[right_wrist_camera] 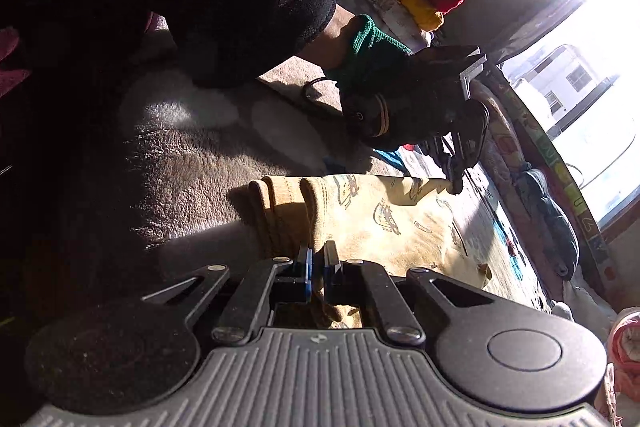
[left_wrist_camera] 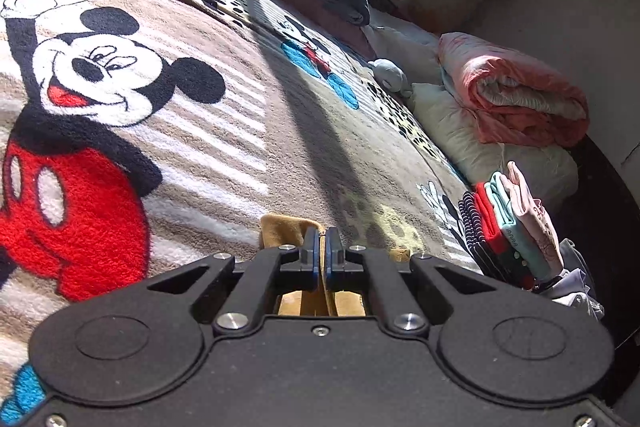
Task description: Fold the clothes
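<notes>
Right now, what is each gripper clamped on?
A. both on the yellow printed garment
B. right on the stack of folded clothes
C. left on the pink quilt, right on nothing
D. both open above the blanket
A: the left gripper and the right gripper each pinch the yellow printed garment, which lies spread on the blanket.

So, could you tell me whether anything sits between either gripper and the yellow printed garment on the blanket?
Nothing visible does. The right gripper is shut on one edge of the yellow printed garment, and the left gripper is shut on another part of it. The cartoon-mouse fleece blanket ahead looks bare up to the stack of folded clothes.
</notes>
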{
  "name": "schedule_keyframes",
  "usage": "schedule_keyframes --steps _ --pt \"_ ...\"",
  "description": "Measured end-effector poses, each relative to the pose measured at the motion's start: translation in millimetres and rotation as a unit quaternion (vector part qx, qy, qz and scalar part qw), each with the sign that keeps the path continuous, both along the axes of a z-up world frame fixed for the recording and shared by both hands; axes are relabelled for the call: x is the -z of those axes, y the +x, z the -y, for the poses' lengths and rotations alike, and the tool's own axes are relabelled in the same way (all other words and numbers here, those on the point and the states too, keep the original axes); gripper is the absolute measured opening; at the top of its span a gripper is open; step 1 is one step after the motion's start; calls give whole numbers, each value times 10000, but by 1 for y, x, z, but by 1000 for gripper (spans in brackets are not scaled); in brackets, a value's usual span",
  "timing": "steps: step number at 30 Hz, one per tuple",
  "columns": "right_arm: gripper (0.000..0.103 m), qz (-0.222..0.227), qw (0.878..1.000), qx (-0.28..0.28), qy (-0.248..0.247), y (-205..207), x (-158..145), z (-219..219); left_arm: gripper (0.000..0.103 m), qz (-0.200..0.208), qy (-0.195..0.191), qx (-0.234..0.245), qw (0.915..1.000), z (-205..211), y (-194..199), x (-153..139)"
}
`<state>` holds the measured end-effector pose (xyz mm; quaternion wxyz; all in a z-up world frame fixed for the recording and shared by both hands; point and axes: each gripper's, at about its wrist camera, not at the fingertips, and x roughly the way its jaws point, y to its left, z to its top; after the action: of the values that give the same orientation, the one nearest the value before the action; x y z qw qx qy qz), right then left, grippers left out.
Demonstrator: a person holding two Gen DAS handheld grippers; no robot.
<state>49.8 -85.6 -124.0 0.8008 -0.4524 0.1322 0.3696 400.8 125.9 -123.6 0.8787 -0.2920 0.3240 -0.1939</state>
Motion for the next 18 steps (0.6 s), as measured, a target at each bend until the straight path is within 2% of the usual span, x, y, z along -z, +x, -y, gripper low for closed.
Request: schedule_keyframes --steps 8,11,12,13,14,15,16,18 --pt "7 -80 9997 46 -247 3 -3 -5 1 -135 68 15 9999 1 3 8" --pt "7 -418 9988 265 -48 11 -11 -5 3 -179 16 97 9998 0 3 8" --pt "9 -530 9980 328 69 12 -16 -3 13 -135 2 145 9998 0 1 5" --pt "11 -684 9969 349 192 13 -22 1 30 -95 -9 181 9998 0 0 3" --pt "13 -925 9941 376 419 16 -30 8 37 -50 -46 200 9998 -1 -2 1" --pt "14 -1176 9900 405 660 18 -39 15 42 -39 -81 207 9997 -2 -3 0" --pt "14 -1417 9840 511 952 23 -47 24 42 -44 -114 221 9997 -3 -4 -1" --pt "18 -1891 9639 901 1646 39 -61 42 42 -44 -101 222 9997 -5 -5 0"
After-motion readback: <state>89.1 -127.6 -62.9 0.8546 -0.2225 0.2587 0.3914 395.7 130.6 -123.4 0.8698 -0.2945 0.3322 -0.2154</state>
